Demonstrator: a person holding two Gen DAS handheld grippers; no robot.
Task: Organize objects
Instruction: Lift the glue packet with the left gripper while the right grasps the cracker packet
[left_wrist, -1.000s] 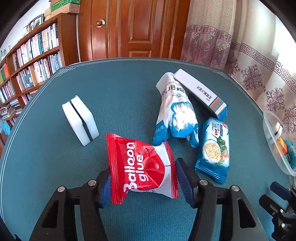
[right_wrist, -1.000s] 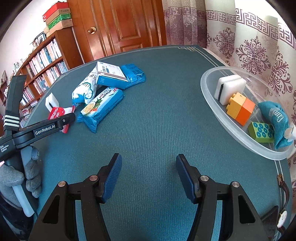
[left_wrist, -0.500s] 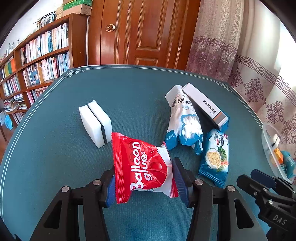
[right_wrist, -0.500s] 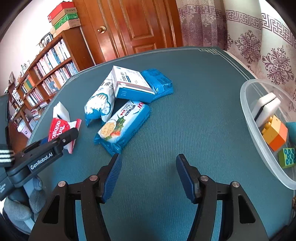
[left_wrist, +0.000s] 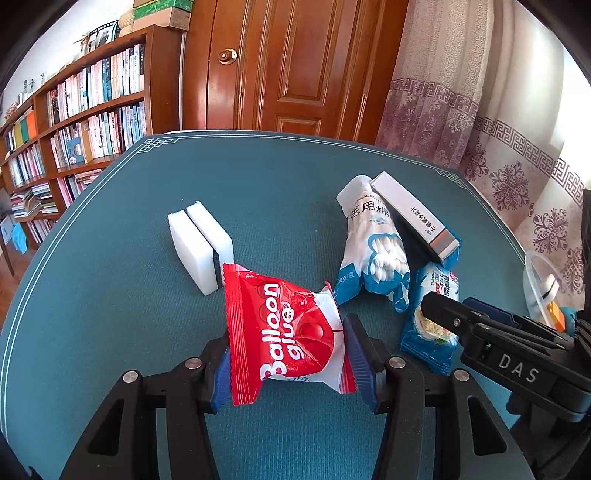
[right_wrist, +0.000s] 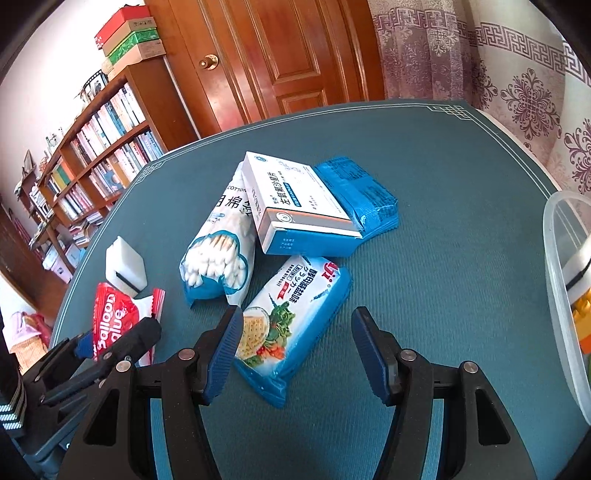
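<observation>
My left gripper (left_wrist: 286, 354) is shut on a red "Balloon glue" packet (left_wrist: 284, 325), whose sides are pinched between the blue pads just above the green table (left_wrist: 110, 295). That packet also shows at the lower left of the right wrist view (right_wrist: 114, 321). My right gripper (right_wrist: 297, 332) is open, its fingertips on either side of the near end of a blue-and-white cracker packet (right_wrist: 291, 314) without touching it. Behind it lie a cotton swab bag (right_wrist: 218, 258) and a white medicine box (right_wrist: 299, 199) resting on a blue packet (right_wrist: 358, 192).
A white sponge (left_wrist: 199, 243) stands just beyond the red packet. A clear plastic tub (right_wrist: 561, 295) holding a sponge and toy blocks sits at the table's right edge. A bookshelf (left_wrist: 81, 110), a wooden door and curtains stand behind the table.
The left jaws closed onto the red packet and the packet now crumples between them. My right gripper travelled left from the tub to the cracker packet.
</observation>
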